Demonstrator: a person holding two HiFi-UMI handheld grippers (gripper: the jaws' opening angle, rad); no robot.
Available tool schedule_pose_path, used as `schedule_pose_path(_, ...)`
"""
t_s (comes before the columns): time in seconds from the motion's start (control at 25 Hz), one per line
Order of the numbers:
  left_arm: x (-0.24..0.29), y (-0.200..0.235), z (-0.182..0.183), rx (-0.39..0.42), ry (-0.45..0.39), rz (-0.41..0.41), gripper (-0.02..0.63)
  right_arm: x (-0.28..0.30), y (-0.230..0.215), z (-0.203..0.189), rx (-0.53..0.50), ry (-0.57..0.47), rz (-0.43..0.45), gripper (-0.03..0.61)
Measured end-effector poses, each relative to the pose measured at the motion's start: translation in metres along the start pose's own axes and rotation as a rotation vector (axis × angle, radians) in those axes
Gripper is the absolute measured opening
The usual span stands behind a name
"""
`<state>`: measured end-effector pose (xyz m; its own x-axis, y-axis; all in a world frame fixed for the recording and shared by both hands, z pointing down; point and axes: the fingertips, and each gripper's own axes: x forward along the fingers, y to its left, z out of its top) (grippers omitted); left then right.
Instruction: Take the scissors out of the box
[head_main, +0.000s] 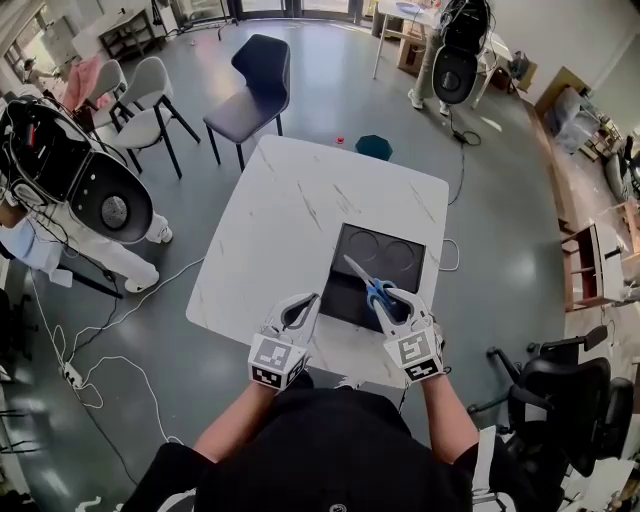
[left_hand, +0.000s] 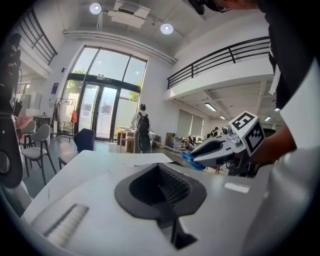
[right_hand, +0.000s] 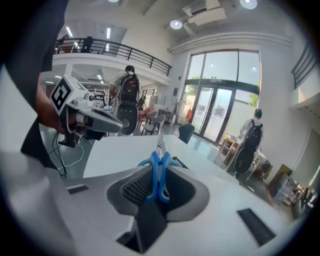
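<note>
My right gripper (head_main: 388, 303) jaws pinch blue-handled steel scissors (head_main: 372, 290), blades toward 11 o'clock; they could swivel and drop into the black box (head_main: 392, 250). Left gripper (head_main: 300, 312) jaws closed, empty.

Reaching both bare forearms forward, side by side. Pinching the left tongs (head_main: 307, 301) together on nothing, tips angling up and rightward. Clamping the right tongs (right_hand: 156, 187) on the blue handles of the scissors (right_hand: 160, 167), blades pointing away from the body.

Black shallow box (head_main: 380, 255), open, with two round hollows, lies flat on the white table's (head_main: 290, 220) near-right part; blue-handled scissors (head_main: 358, 272), blades shut, are clamped in the right gripper (head_main: 392, 300) above that part
</note>
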<state>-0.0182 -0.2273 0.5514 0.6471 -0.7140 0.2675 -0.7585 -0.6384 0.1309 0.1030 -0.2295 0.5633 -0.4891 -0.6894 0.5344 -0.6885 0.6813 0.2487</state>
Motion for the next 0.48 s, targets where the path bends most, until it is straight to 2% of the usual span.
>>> schedule_pose_path(0.32, 0.001, -0.005, 0.014, 0.006, -0.031, -0.009, 0.009, -0.026, -0.015, 0.036, 0.226, -0.255, -0.1, 0.083)
schedule_pose_path(0.48, 0.001, -0.011, 0.018, 0.012, -0.039, -0.016, 0.009, -0.041, -0.019, 0.046, 0.259, -0.354, -0.146, 0.083)
